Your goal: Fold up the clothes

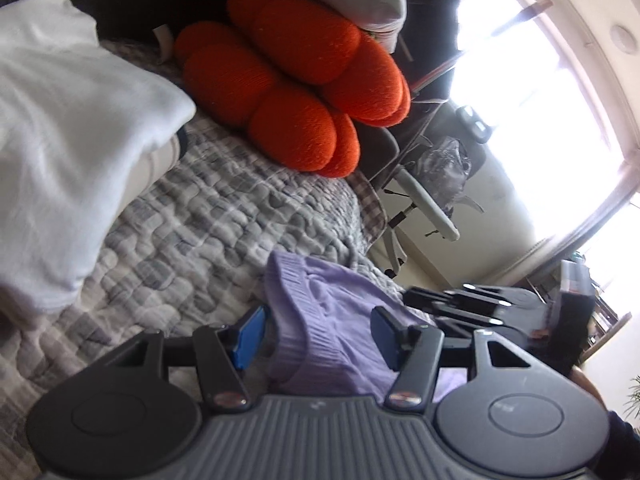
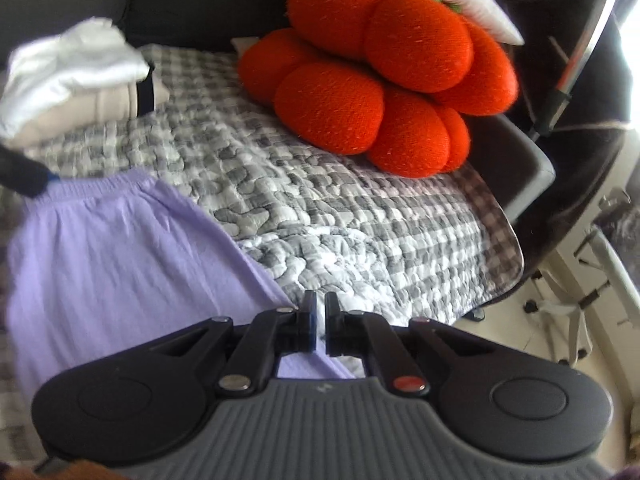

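Quilted bed (image 2: 360,208) lying beneath; my right gripper (image 2: 319,320) is pinching the lilac garment (image 2: 120,248) corner, left gripper (image 1: 316,332) gaping half-open around its waistband, ungripped; next, clamping left.

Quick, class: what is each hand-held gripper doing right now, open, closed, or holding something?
Left hand-held gripper: open, lilac garment between its pads, not pinched.
Right hand-held gripper: closed on the lilac garment's edge.

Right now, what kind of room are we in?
Probably a bedroom or living room at home: a quilted checked cover, an orange cushion, folded clothes stacked nearby and an office chair by a bright window.
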The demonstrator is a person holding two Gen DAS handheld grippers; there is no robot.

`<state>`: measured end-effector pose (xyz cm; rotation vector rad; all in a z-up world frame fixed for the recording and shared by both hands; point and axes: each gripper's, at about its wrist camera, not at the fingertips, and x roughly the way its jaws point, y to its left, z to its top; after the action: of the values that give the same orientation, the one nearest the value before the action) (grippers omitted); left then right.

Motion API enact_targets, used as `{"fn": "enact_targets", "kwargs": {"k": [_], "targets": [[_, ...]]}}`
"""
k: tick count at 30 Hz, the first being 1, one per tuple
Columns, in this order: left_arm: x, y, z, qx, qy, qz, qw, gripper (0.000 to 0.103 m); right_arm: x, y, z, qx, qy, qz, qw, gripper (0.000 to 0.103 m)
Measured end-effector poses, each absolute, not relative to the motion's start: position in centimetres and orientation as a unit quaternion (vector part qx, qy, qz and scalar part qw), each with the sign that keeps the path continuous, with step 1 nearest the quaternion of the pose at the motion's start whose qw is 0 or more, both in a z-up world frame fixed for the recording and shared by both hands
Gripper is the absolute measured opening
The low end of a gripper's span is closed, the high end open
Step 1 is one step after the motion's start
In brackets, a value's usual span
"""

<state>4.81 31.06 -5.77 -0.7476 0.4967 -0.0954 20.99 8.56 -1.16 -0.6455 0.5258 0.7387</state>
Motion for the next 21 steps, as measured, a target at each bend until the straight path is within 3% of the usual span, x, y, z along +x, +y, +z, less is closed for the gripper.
{"fn": "enact_targets", "kwargs": {"k": [3,5,7,15,21], "targets": [[4.6,31.1,-5.6,-0.366,0.234,-0.049,0.899,0.058,20.3,4.9,1.1,-0.217,0.291,0.333,0.87,0.006],[4.5,31.0,-5.3,-0.366,0.23,-0.052,0.901,0.058,19.1,1.5,2.0,-0.15,0.332,0.325,0.873,0.016],[4.5,30.8,-5.2,-0.365,0.229,-0.051,0.901,0.059,16.9,-2.0,2.1,-0.113,0.363,0.323,0.867,0.016],[3.7,30.1,-3.8,-0.366,0.212,-0.035,0.905,0.058,9.2,-10.6,-1.6,-0.127,0.408,0.308,0.85,0.018],[2.8,28.1,-1.7,-0.333,0.192,-0.076,0.92,0.059,8.3,-8.5,-2.7,-0.156,0.372,0.326,0.855,0.035]]}}
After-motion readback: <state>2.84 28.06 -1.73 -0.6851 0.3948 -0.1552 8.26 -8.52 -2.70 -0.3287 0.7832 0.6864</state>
